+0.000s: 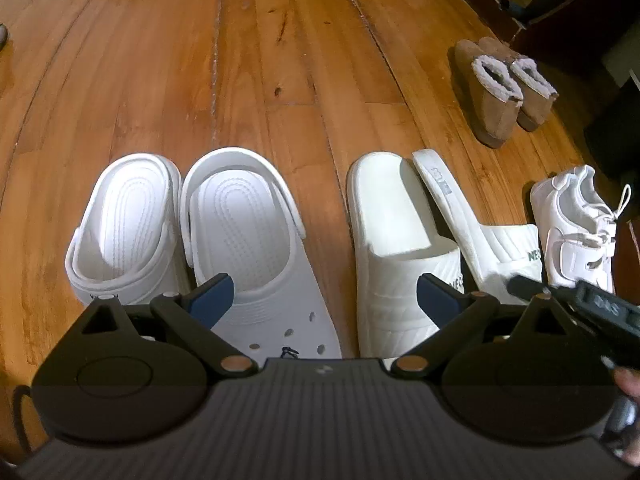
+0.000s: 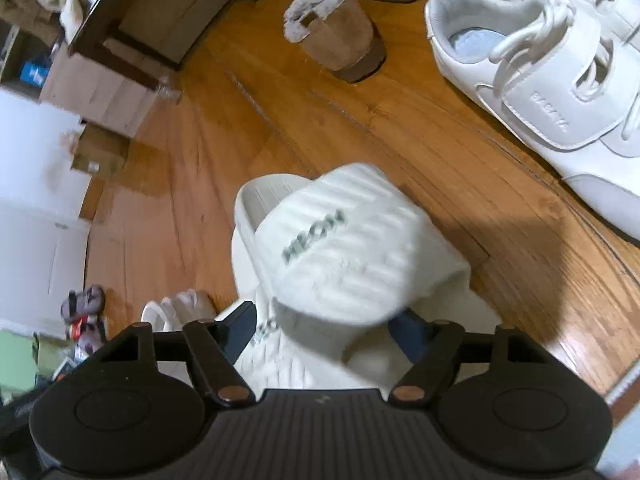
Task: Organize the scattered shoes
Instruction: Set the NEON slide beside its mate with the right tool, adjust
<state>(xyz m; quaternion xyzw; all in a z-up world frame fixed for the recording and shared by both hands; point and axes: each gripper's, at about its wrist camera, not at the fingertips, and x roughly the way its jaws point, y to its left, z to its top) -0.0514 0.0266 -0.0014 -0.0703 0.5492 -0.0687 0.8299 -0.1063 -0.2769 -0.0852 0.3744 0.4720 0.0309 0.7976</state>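
In the left wrist view two white clogs [image 1: 124,224] [image 1: 248,240] lie side by side on the wooden floor. Right of them one white slide [image 1: 400,240] lies flat, and the second slide [image 1: 480,220] leans tilted on its edge against it. My left gripper [image 1: 324,292] hovers open above the right clog's toe and the flat slide, holding nothing. In the right wrist view the tilted slide [image 2: 344,248] is blurred, its toe end between the fingers of my right gripper [image 2: 324,328]. The right finger [image 2: 408,332] is against it, and a gap shows at the left finger [image 2: 240,328].
A white sneaker pair [image 2: 540,92] stands right of the slides, with brown fleece-lined slippers [image 1: 504,88] beyond. Dark wooden furniture legs [image 2: 160,20], cardboard boxes [image 2: 100,88] and a white panel [image 2: 32,200] line the left side in the right wrist view. The right gripper's body [image 1: 580,304] crosses the left wrist view's right edge.
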